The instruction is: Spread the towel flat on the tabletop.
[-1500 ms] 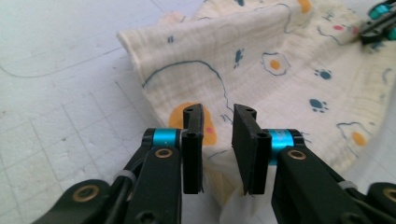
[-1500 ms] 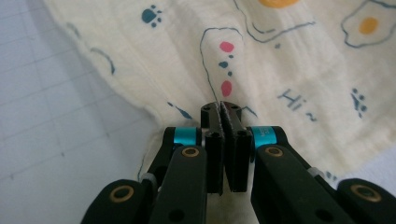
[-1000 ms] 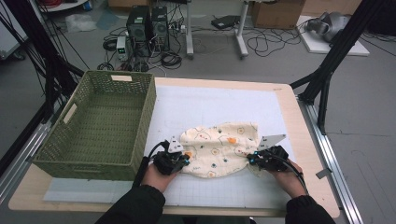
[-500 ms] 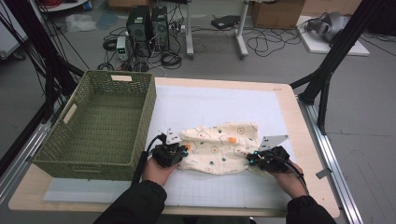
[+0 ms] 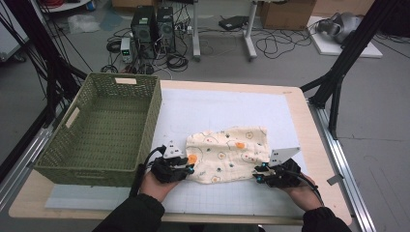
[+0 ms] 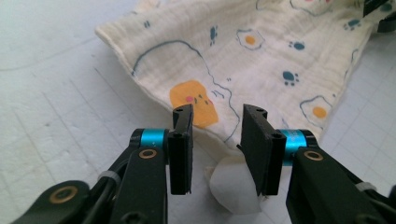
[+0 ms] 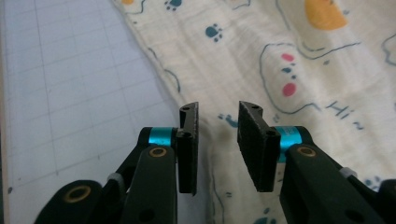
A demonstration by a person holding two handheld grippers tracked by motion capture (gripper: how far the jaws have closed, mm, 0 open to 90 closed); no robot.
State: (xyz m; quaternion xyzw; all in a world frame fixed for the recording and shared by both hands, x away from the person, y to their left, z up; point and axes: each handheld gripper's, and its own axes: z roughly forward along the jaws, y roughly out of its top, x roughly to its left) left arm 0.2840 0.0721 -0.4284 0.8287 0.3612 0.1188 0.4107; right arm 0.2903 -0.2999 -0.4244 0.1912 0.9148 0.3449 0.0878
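A cream cloth (image 5: 229, 152) printed with eggs and paw marks lies folded flat on the white mat. My left gripper (image 5: 189, 169) sits at the cloth's near left corner. In the left gripper view the left gripper (image 6: 217, 112) stands open over the cloth (image 6: 261, 56) edge, above a white tag (image 6: 233, 186). My right gripper (image 5: 258, 176) is at the near right corner. The right gripper (image 7: 217, 109) has its jaws apart over the cloth (image 7: 289, 60), and the pads do not press on it. Both pairs of jaws have just been opening.
A green woven basket (image 5: 155, 113) stands with nothing in it at the table's left, close to my left hand. The white gridded mat (image 5: 217, 106) covers most of the wooden table (image 5: 319, 159). Black frame legs and cables stand on the floor beyond.
Both grippers' jaws have parted and let go of the cloth's near corners. The cloth has settled flatter on the mat. The left hand has lifted slightly.
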